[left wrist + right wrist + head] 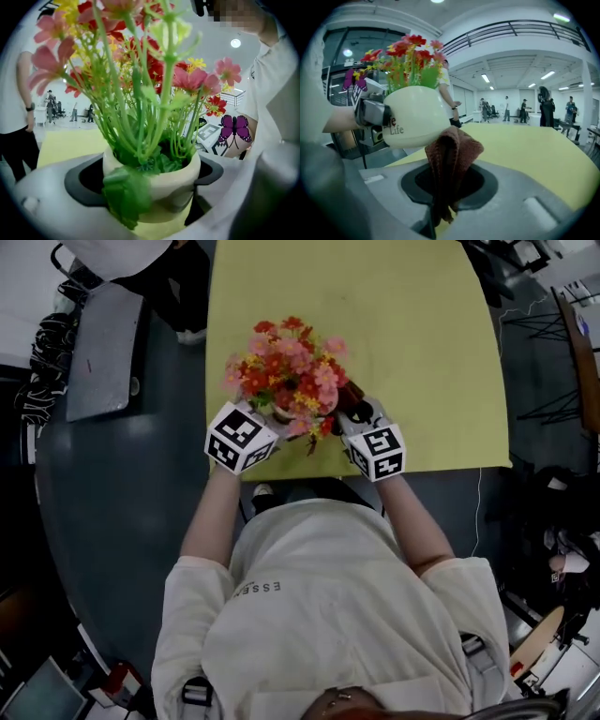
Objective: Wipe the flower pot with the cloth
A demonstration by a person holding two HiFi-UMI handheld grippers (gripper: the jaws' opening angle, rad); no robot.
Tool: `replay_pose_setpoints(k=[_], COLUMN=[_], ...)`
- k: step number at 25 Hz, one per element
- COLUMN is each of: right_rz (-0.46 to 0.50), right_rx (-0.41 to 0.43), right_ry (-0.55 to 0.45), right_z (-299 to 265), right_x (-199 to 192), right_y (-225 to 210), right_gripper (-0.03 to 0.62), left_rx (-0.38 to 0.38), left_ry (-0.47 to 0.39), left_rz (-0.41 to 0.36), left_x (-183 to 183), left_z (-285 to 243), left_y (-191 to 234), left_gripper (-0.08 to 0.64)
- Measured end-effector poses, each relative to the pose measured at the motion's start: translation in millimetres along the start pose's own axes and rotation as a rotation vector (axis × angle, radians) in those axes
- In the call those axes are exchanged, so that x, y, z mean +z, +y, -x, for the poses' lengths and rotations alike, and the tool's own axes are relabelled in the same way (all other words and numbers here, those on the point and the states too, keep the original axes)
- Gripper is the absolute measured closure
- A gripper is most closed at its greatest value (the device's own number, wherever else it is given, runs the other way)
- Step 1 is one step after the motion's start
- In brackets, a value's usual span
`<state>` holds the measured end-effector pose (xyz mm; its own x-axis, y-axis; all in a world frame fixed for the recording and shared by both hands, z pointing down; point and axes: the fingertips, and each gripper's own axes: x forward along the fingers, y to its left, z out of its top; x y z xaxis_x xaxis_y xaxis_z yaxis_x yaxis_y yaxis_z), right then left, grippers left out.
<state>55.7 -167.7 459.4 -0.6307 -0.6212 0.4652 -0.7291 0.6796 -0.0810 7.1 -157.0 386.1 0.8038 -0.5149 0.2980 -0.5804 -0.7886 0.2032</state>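
Cream pot (171,180) full of red, pink and yellow flowers (286,371), left claw (272,421) holding pot, right claw (352,418) pinching brown cloth (453,149), cloth seems to touch pot, yellow table (422,352)

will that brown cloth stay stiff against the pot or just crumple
Likely floppy: the cloth bunches in soft folds where the right gripper pinches it. Its nubbly weave probably drags rather than slips on the glossy pot.
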Motion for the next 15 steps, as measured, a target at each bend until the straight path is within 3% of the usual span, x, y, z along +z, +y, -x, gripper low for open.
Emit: replay_pose_setpoints(k=[3, 8, 15], right_rz=[0.045, -0.014, -0.005], right_rx=[0.042, 0.074, 0.155], right_ry=[-0.050, -0.081, -0.089], right_z=[-1, 1, 5], right_x=[22, 31, 32], right_y=[23, 45, 85], right_gripper=[0.534, 0.534, 0.534], left_rx=[0.015, 0.032, 0.023], left_ry=[-0.014, -0.047, -0.087], left_rz=[0.009, 0.037, 0.060], left_x=[14, 23, 36], left_z=[5, 12, 7], left_y=[3, 2, -4], left_gripper=[0.000, 0.000, 0.000])
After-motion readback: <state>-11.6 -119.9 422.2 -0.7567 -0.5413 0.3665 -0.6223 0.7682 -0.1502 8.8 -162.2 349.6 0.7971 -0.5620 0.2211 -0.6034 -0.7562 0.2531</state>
